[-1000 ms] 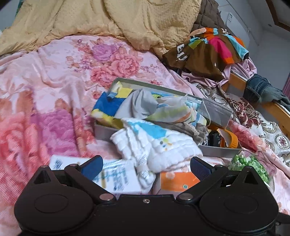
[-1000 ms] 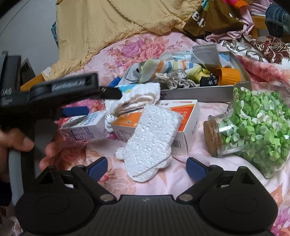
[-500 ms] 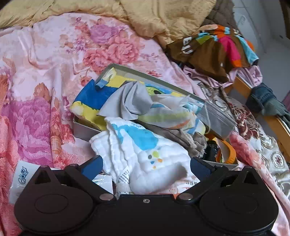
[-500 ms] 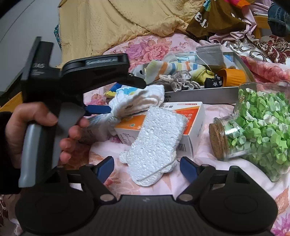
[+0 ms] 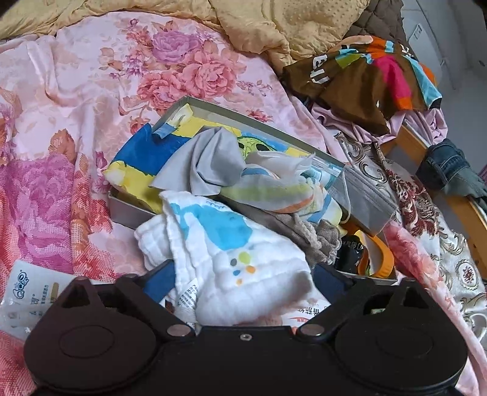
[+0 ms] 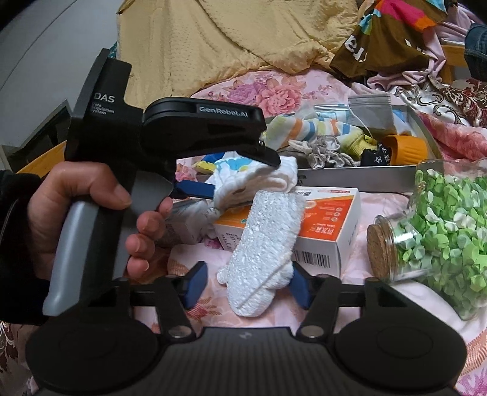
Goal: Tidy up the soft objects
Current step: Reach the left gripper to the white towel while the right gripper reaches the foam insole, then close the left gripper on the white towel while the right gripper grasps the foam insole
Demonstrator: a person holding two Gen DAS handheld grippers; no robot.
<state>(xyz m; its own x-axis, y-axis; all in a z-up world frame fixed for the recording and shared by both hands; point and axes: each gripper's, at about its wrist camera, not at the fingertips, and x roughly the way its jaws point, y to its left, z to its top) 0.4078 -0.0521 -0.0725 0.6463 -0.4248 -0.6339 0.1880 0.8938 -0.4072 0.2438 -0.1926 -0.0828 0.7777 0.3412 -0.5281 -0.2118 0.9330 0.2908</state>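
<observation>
Muslin cloth (image 5: 231, 262) between closing left jaws, perhaps touching

Home bedroom; bed with pink floral-print sheet (image 5: 76, 100); rumpled mustard-yellow quilted blanket (image 5: 274, 24); crumpled multicoloured clothing (image 5: 365, 76) heaped at wooden bed edge.

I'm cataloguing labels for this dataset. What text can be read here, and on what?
"DAS", with small blurred lines beneath: back block of the left hand-held gripper.
"GenRobot.AI": same gripper's upper arm.
Cloth care tag: too small.
Orange box: Chinese print and barcode, too small.
Packet: logo unclear.
Brown garment: partial white letters.
</observation>
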